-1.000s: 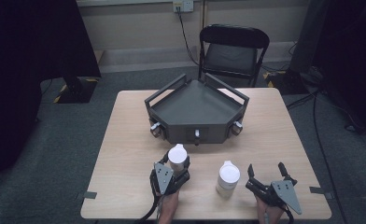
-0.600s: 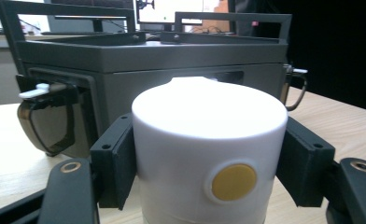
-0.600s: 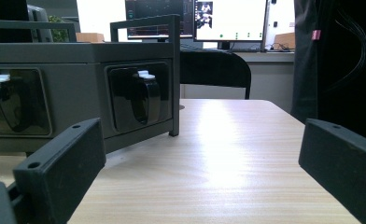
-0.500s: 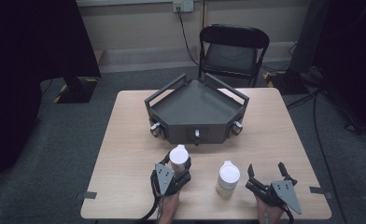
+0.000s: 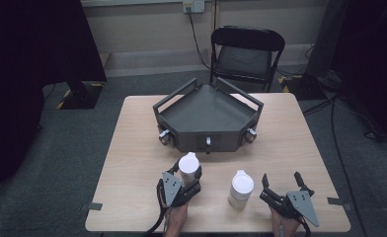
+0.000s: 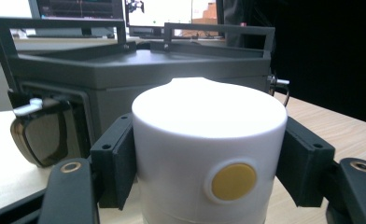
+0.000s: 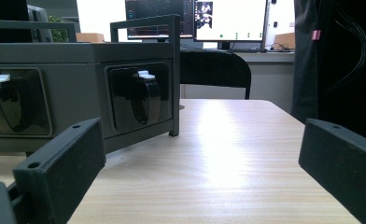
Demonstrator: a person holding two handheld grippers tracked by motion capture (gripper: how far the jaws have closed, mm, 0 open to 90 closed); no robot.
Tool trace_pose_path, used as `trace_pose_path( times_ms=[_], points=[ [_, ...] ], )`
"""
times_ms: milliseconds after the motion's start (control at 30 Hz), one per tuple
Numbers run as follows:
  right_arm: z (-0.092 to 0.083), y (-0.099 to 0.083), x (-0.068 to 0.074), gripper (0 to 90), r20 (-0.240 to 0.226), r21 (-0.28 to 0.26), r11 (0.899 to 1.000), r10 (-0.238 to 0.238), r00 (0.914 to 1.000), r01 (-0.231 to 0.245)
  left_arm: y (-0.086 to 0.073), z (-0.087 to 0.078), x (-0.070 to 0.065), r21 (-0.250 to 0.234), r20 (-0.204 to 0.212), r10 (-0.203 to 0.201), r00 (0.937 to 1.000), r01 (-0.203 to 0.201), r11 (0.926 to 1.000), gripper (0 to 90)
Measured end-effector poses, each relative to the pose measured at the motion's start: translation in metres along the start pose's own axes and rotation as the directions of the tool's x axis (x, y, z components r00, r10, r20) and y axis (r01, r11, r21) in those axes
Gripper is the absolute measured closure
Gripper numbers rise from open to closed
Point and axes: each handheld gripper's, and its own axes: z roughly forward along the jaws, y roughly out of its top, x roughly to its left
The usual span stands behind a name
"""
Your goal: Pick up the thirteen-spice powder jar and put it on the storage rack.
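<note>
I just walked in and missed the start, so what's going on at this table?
A person is working at a wooden table with a gripper in each hand. The left gripper is shut on a white bottle that stands in front of a dark tray. A second white bottle stands on the table, apart from the right gripper, whose jaws are open with nothing between them.

1. The left gripper [image 6: 204,163] is clamping a white bottle [image 6: 209,149] between its two black pads.
2. A yellow round dot [image 6: 233,181] is showing on the bottle's side.
3. A dark grey tray unit [image 6: 139,70] is standing just behind, on the wooden table [image 6: 330,126].
</note>
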Motion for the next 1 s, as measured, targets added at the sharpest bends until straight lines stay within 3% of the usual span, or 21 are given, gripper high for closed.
trace_pose_path(
  times_ms=[600, 700, 1000],
  points=[
    [0.000, 0.000, 0.000, 0.0, 0.001, 0.000, 1.000, 0.000, 1.0000, 0.000, 0.014, -0.003, 0.006, -0.016, 0.032, 0.031, 0.9990, -0.030, 0.9994, 31.0],
    [0.000, 0.000, 0.000, 0.0, 0.001, 0.000, 1.000, 0.000, 1.0000, 0.000, 0.015, -0.002, 0.009, -0.013, 0.045, 0.021, 0.9988, -0.020, 0.9997, 31.0],
    [0.000, 0.000, 0.000, 0.0, 0.001, 0.000, 1.000, 0.000, 1.0000, 0.000, 0.022, 0.001, 0.020, -0.012, 0.083, 0.047, 0.9954, -0.047, 0.9988, 31.0]
  ],
)
